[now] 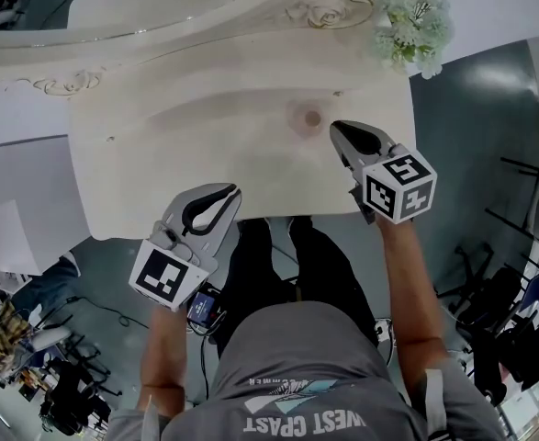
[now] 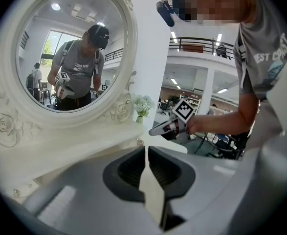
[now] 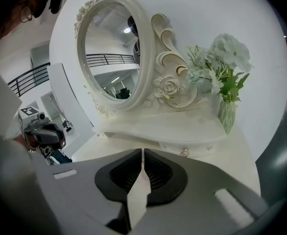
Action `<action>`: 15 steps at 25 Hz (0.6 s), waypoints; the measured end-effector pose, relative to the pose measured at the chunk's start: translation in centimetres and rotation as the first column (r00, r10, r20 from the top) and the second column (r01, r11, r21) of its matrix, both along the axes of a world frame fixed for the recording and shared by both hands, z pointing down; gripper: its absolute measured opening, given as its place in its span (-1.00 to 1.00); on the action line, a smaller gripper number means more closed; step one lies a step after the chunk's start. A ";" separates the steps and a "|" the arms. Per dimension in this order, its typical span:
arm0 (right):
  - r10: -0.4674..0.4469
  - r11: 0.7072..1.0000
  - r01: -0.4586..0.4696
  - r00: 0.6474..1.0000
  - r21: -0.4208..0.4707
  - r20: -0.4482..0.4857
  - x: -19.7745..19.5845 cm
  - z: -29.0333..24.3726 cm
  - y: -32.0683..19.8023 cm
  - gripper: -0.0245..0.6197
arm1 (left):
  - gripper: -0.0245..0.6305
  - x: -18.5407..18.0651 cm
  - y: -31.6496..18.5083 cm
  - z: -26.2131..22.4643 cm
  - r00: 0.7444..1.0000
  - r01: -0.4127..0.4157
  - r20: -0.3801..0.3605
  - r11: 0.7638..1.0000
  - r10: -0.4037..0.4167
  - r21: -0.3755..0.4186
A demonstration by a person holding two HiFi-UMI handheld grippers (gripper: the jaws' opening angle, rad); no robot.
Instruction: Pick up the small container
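A small round pinkish container [image 1: 308, 118] sits on the pale tabletop [image 1: 186, 154] of a white dressing table, right of its middle. My right gripper [image 1: 336, 128] hangs just right of it, jaws shut and empty, tips not touching it. My left gripper [image 1: 234, 190] is over the table's near edge, further left, also shut with nothing between its jaws. In the right gripper view the shut jaws [image 3: 143, 153] point at the drawer front with its knob [image 3: 185, 152]. The left gripper [image 2: 146, 148] faces the mirror. The container is hidden in both gripper views.
An ornate oval mirror [image 3: 114, 58] stands at the back of the table. A vase of white and green flowers [image 1: 411, 21] is at the back right corner. The person stands at the table's near edge. Chairs and equipment [image 1: 517, 329] crowd the floor around.
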State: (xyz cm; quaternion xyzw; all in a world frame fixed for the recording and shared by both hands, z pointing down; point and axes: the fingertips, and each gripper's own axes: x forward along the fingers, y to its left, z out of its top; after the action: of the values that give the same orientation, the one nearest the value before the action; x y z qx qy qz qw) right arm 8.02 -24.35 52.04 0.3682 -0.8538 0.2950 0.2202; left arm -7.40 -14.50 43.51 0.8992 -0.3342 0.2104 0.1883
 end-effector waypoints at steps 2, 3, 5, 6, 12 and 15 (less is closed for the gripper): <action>0.003 1.000 -0.003 1.000 -0.006 -0.001 -0.1 0.5 0.1 -0.87 | -0.86 -0.1 0.2 0.3 1.000 0.003 -0.006 1.000 -0.003 -0.010; 0.003 1.000 -0.003 1.000 -0.009 -0.002 -0.1 0.8 0.1 -0.87 | -0.86 -0.1 0.3 0.5 1.000 0.005 -0.009 1.000 -0.005 -0.015; 0.005 1.000 -0.005 1.000 -0.013 -0.003 -0.2 1.2 0.1 -0.87 | -0.86 -0.3 0.4 0.8 1.000 0.002 -0.008 1.000 -0.002 -0.017; 0.005 1.000 -0.005 1.000 -0.015 -0.004 -0.2 1.4 0.1 -0.87 | -0.86 -0.4 0.5 1.0 1.000 -0.006 -0.002 1.000 0.006 -0.011; 0.007 1.000 -0.007 1.000 -0.029 -0.004 -0.5 2.6 -0.2 -0.87 | -0.86 -0.8 0.1 1.6 1.000 0.006 -0.002 1.000 -0.006 -0.017; 0.006 0.999 -0.006 1.000 -0.037 -0.005 -0.7 3.1 -0.4 -0.87 | -0.86 -0.9 -0.1 2.1 1.000 0.003 0.016 1.000 -0.003 -0.017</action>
State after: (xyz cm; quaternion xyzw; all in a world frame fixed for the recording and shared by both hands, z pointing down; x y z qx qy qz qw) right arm 7.35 -24.78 55.18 0.3675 -0.8465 0.3103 0.2281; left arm -8.29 -14.64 45.62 0.8954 -0.3351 0.2202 0.1936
